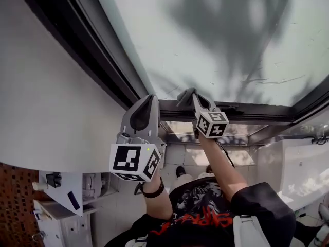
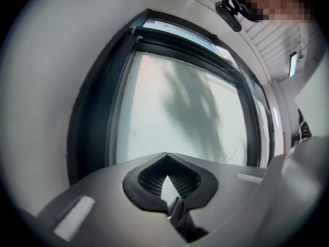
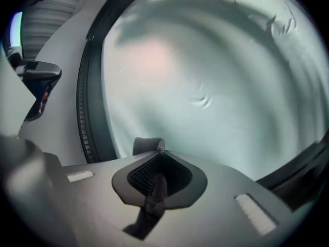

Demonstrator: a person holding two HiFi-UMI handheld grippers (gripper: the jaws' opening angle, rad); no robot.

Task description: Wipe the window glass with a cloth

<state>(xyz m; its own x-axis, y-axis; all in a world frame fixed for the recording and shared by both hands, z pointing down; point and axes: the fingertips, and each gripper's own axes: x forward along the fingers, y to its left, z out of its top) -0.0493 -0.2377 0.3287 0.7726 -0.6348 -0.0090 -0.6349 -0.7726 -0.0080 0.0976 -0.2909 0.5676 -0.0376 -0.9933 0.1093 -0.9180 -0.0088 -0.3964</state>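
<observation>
Cloth — soft, limp, light — sits pinched in the right hand-held gripper, jaws closed on it, at the window glass's lower edge. Gripping a bunched fold should hold it best. The left hand-held gripper, beside the glass, has its jaws together — apparently empty.

A large pane of frosted window glass glows with pale daylight and carries the blurred grey shadow of a tree. It sits in a dark frame that meets a plain white wall on the left. Below lie a pale tiled floor, a white cabinet by the wall and a red-brown patterned panel in the corner, while the left gripper view shows a white slatted ceiling with a lit strip lamp.
</observation>
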